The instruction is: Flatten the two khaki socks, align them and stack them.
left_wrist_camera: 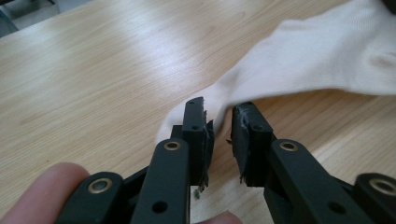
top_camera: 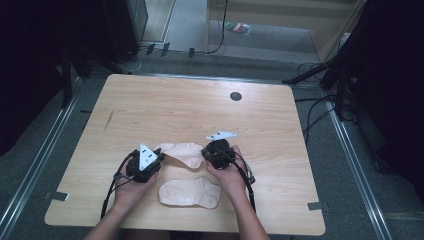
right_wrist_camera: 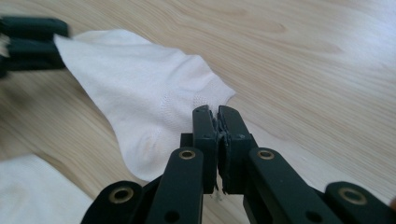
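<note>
A pale sock (top_camera: 182, 152) lies stretched between my two grippers on the wooden table (top_camera: 200, 110). My left gripper (top_camera: 161, 156) sits at its left end. In the left gripper view the jaws (left_wrist_camera: 219, 109) stand a narrow gap apart, with the sock (left_wrist_camera: 327, 56) tip at their ends and not pinched. My right gripper (top_camera: 204, 152) is at the sock's right end. In the right gripper view its jaws (right_wrist_camera: 218, 112) are shut on the edge of the sock (right_wrist_camera: 140, 88), and the left gripper (right_wrist_camera: 28, 44) shows at the far corner.
A second pale sock (top_camera: 190, 194) lies flat near the table's front edge, between the person's forearms, and shows as a sock corner (right_wrist_camera: 32, 191) in the right gripper view. A dark round grommet (top_camera: 235, 96) sits at the back. Cables and metal rails run on the floor around.
</note>
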`<action>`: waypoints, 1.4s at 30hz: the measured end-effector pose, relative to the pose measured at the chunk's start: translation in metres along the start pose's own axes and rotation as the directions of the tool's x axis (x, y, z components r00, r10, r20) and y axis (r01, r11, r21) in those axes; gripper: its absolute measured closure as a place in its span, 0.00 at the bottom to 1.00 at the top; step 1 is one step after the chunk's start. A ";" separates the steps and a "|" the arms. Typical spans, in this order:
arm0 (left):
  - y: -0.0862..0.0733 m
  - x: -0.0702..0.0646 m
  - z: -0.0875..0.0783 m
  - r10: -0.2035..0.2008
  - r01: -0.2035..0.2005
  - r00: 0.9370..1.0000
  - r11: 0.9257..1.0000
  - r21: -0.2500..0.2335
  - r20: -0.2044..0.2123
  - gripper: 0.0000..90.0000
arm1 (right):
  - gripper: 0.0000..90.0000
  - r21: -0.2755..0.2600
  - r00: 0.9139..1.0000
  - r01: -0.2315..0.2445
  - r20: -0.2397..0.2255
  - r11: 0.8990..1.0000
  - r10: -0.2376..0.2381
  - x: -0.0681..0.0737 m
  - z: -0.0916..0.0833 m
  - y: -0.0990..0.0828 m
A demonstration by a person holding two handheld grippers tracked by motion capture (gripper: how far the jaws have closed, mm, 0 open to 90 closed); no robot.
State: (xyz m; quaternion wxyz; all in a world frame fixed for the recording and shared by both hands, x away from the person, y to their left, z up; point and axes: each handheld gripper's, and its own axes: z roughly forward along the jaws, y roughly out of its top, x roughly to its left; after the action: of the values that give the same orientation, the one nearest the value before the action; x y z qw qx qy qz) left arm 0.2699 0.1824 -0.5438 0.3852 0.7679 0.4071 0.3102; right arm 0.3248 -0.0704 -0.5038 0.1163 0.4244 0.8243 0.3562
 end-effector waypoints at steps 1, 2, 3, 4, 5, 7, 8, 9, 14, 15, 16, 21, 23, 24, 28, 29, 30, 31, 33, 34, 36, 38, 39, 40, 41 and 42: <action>0.000 0.003 -0.002 -0.020 0.020 1.000 1.000 -0.002 0.018 0.85 | 0.98 0.009 1.000 -0.003 0.008 1.000 0.003 -0.004 0.000 -0.002; -0.001 0.007 -0.004 -0.040 0.040 0.999 0.999 -0.007 0.032 0.83 | 0.98 0.020 1.000 0.006 0.022 1.000 -0.006 -0.008 0.000 -0.004; -0.001 0.010 -0.005 -0.053 0.053 0.998 0.999 -0.008 0.028 0.81 | 0.97 0.029 0.999 0.010 0.030 1.000 -0.011 -0.012 0.000 -0.005; -0.002 0.013 -0.007 -0.065 0.065 0.997 0.998 -0.008 0.032 0.80 | 0.97 0.036 0.999 0.011 0.033 0.999 -0.012 -0.016 0.000 -0.006; -0.003 0.016 -0.008 -0.075 0.075 0.996 0.997 -0.011 0.038 0.79 | 0.96 0.039 0.999 0.011 0.044 0.999 -0.013 -0.020 0.000 -0.007; -0.003 0.020 -0.009 -0.095 0.095 0.995 0.995 -0.013 0.037 0.78 | 0.83 0.028 0.995 0.005 0.098 1.000 -0.008 -0.027 0.000 -0.010; -0.003 0.023 -0.008 -0.115 0.116 0.992 0.993 -0.016 0.041 0.77 | 0.71 0.006 0.991 -0.017 0.132 1.000 0.016 -0.030 -0.002 -0.011; -0.002 0.025 -0.007 -0.139 0.139 0.990 0.990 -0.018 0.038 0.76 | 0.66 -0.024 0.985 -0.045 0.164 0.999 0.048 -0.034 -0.003 -0.012; 0.011 0.039 0.008 -0.302 0.305 0.950 0.952 -0.027 0.082 0.70 | 0.61 -0.135 0.969 -0.190 0.134 0.973 0.208 -0.047 -0.016 -0.023; 0.013 0.040 0.012 -0.318 0.321 0.944 0.947 -0.024 0.089 0.67 | 0.61 -0.133 0.969 -0.192 0.132 0.972 0.210 -0.046 -0.017 -0.026; 0.017 0.040 0.016 -0.324 0.327 0.942 0.945 -0.018 0.090 0.64 | 0.60 -0.129 0.969 -0.192 0.133 0.973 0.209 -0.045 -0.016 -0.028; 0.028 0.038 0.039 -0.362 0.361 0.925 0.932 0.026 0.116 0.59 | 0.59 -0.117 0.966 -0.224 0.105 0.967 0.237 -0.042 -0.012 -0.035; 0.030 0.038 0.047 -0.393 0.388 0.912 0.919 0.063 0.116 0.60 | 0.58 -0.111 0.963 -0.243 0.092 0.964 0.254 -0.041 -0.010 -0.035; 0.030 0.038 0.051 -0.404 0.394 0.908 0.914 0.100 0.111 0.60 | 0.59 -0.105 0.962 -0.251 0.088 0.962 0.260 -0.041 -0.009 -0.035; 0.028 0.036 0.059 -0.401 0.386 0.913 0.909 0.160 0.077 0.63 | 0.62 -0.072 0.954 -0.280 0.090 0.957 0.286 -0.040 -0.003 -0.036; 0.027 0.035 0.059 -0.401 0.384 0.913 0.908 0.169 0.079 0.65 | 0.63 -0.065 0.951 -0.291 0.086 0.954 0.296 -0.039 -0.002 -0.036; 0.027 0.034 0.060 -0.398 0.381 0.914 0.909 0.172 0.077 0.67 | 0.63 -0.059 0.950 -0.297 0.081 0.953 0.301 -0.039 -0.001 -0.037; 0.027 0.033 0.061 -0.394 0.377 0.916 0.910 0.174 0.073 0.70 | 0.64 -0.053 0.950 -0.300 0.070 0.953 0.303 -0.040 0.000 -0.037; 0.028 0.030 0.064 -0.381 0.364 0.923 0.913 0.184 0.064 0.75 | 0.67 -0.043 0.952 -0.298 0.060 0.954 0.300 -0.039 0.002 -0.037; 0.028 0.029 0.064 -0.373 0.357 0.926 0.916 0.185 0.060 0.79 | 0.70 -0.041 0.954 -0.290 0.072 0.956 0.293 -0.039 0.003 -0.037; 0.029 0.028 0.064 -0.362 0.346 0.931 0.918 0.193 0.055 0.91 | 0.83 -0.041 0.953 -0.290 0.074 0.956 0.292 -0.039 0.004 -0.038; 0.029 0.027 0.063 -0.343 0.328 0.938 0.925 0.190 0.049 1.00 | 0.92 -0.042 0.955 -0.287 0.070 0.957 0.289 -0.039 0.005 -0.038; 0.029 0.027 0.061 -0.338 0.321 0.939 0.928 0.191 0.062 1.00 | 0.95 -0.046 0.958 -0.275 0.076 0.960 0.278 -0.039 0.004 -0.038; 0.030 0.026 0.059 -0.329 0.312 0.942 0.932 0.186 0.069 1.00 | 0.97 -0.051 0.958 -0.272 0.081 0.961 0.275 -0.038 0.004 -0.039; 0.031 0.026 0.056 -0.316 0.299 0.946 0.938 0.177 0.072 1.00 | 0.97 -0.056 0.959 -0.266 0.086 0.962 0.270 -0.038 0.002 -0.039; 0.032 0.025 0.052 -0.309 0.294 0.948 0.942 0.163 0.079 1.00 | 0.98 -0.066 0.962 -0.255 0.088 0.965 0.260 -0.038 0.000 -0.039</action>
State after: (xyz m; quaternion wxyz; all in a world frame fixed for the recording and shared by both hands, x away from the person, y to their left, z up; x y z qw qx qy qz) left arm 0.3351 0.1748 -0.5394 0.3901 0.7381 0.5215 0.1762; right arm 0.3242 -0.1145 -0.5349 0.1201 0.5413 0.7456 0.3696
